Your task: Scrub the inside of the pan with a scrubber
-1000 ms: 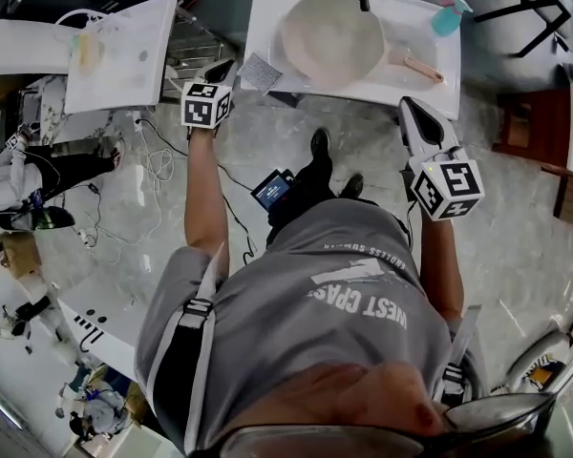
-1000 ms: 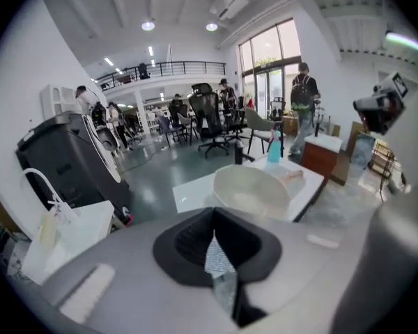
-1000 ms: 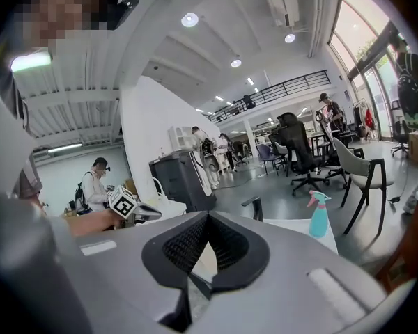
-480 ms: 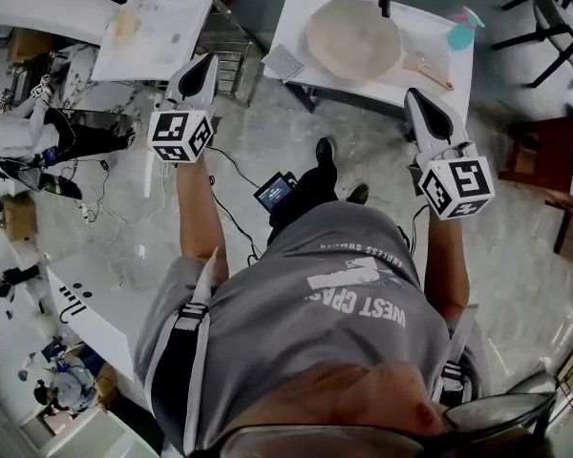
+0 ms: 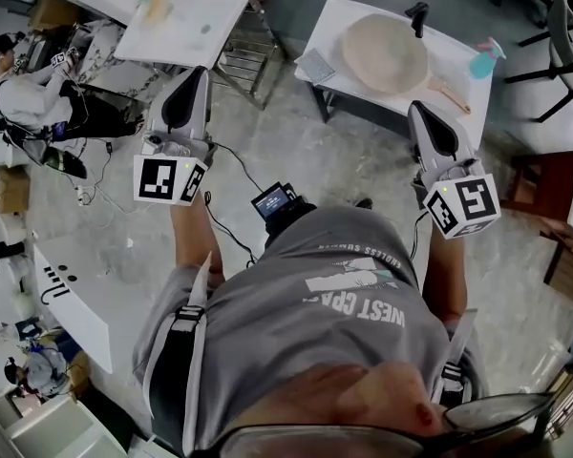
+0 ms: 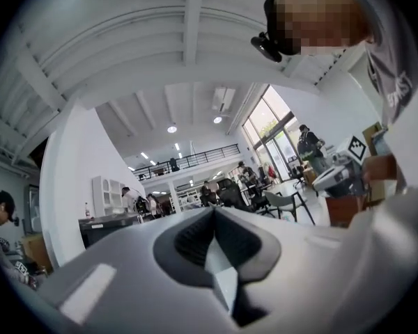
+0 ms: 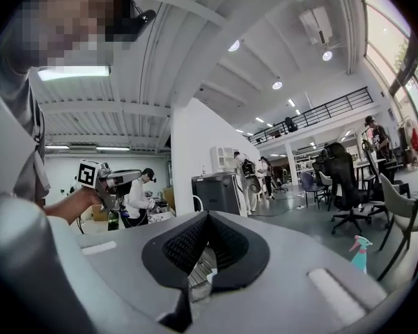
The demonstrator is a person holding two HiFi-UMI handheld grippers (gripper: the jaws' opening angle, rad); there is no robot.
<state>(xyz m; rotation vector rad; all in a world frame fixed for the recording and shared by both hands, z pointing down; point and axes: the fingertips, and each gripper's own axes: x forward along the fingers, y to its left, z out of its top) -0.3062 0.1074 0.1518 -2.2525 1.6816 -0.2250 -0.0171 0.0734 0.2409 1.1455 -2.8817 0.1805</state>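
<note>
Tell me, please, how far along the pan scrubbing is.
Done: unclear; the pan lies on the table, and I can't tell if it's scrubbed. In hand: nothing; left tool and right tool are shut, empty, off the table. Left: probably grasping the scrubber and scrubbing.

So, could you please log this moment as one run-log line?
left gripper: shut, empty | right gripper: shut, empty | pan: in sink, untouched | scrubber: on rim beside pan | scrubbing: not started

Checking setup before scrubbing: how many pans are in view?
1. The pan lies on the white table, between the scrubber and the spray bottle; another could be hidden elsewhere.
</note>
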